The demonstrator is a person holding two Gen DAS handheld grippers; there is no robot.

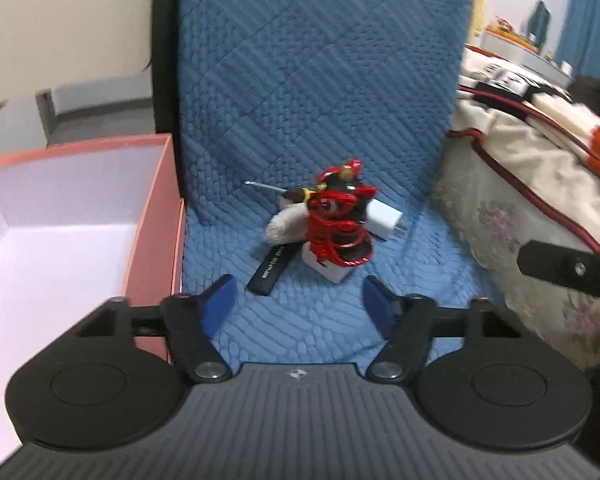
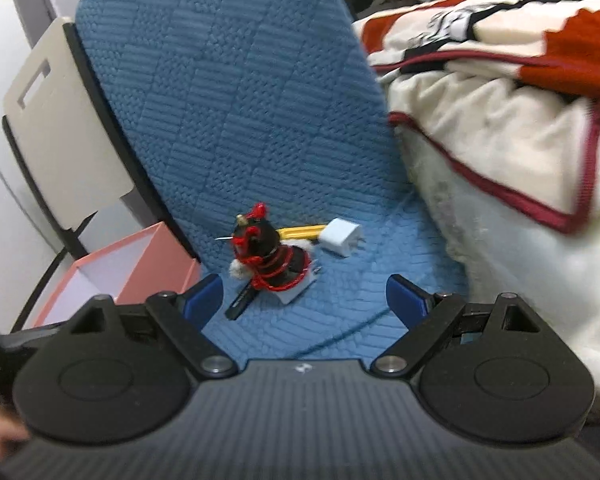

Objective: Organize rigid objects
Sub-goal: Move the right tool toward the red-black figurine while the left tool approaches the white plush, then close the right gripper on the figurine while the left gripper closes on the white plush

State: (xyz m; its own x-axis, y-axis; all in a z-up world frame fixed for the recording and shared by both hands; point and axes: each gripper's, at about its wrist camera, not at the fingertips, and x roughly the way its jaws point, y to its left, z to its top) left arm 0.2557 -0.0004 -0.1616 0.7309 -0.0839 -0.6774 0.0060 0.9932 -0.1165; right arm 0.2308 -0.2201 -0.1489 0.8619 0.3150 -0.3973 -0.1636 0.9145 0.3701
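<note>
A small pile lies on the blue quilted chair seat (image 1: 300, 320): a black figure wrapped in red cord (image 1: 338, 220), a white charger plug (image 1: 384, 218), a screwdriver (image 1: 278, 191), a black marker (image 1: 269, 270) and a white block (image 1: 330, 268) under the figure. The pile also shows in the right wrist view, with the figure (image 2: 270, 262), the plug (image 2: 342, 237) and a yellow handle (image 2: 300, 232). My left gripper (image 1: 298, 304) is open and empty, just short of the pile. My right gripper (image 2: 304, 300) is open and empty, near the pile.
An open pink box (image 1: 152, 216) with a white inside stands left of the seat; it also shows in the right wrist view (image 2: 148, 268). A bed with a cream and red blanket (image 1: 520, 184) borders the chair on the right. The other gripper's black finger (image 1: 568, 268) shows at right.
</note>
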